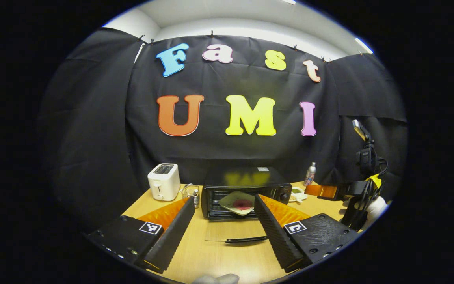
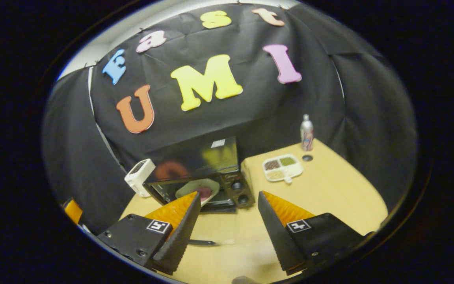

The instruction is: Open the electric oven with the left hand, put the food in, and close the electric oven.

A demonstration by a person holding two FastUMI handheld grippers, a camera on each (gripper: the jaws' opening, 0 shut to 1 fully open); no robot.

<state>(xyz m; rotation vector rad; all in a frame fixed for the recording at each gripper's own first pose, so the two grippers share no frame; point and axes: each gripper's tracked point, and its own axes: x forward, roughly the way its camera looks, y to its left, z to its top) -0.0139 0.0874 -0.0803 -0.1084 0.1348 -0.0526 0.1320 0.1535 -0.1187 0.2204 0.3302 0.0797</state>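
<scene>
The black electric oven (image 1: pixel 246 182) (image 2: pixel 201 163) stands at the back of the wooden table, its glass door folded down flat with the handle (image 1: pixel 246 239) (image 2: pixel 205 242) toward me. Inside sits a pale plate with red food (image 1: pixel 238 203) (image 2: pixel 200 188). My left gripper (image 1: pixel 224 199) is open in front of the oven mouth and holds nothing. The right gripper (image 2: pixel 229 196) is also open and empty, off to the oven's right front. In the left gripper view its orange fingers (image 1: pixel 323 191) show at the right, held by a white-gloved hand (image 1: pixel 376 207).
A white toaster (image 1: pixel 164 181) (image 2: pixel 140 175) stands left of the oven, with a small glass jar (image 1: pixel 190 192) beside it. On the oven's right are a divided tray of grains (image 2: pixel 283 166), a bottle (image 2: pixel 306 133) (image 1: pixel 310 173) and a dark cap (image 2: pixel 307 157).
</scene>
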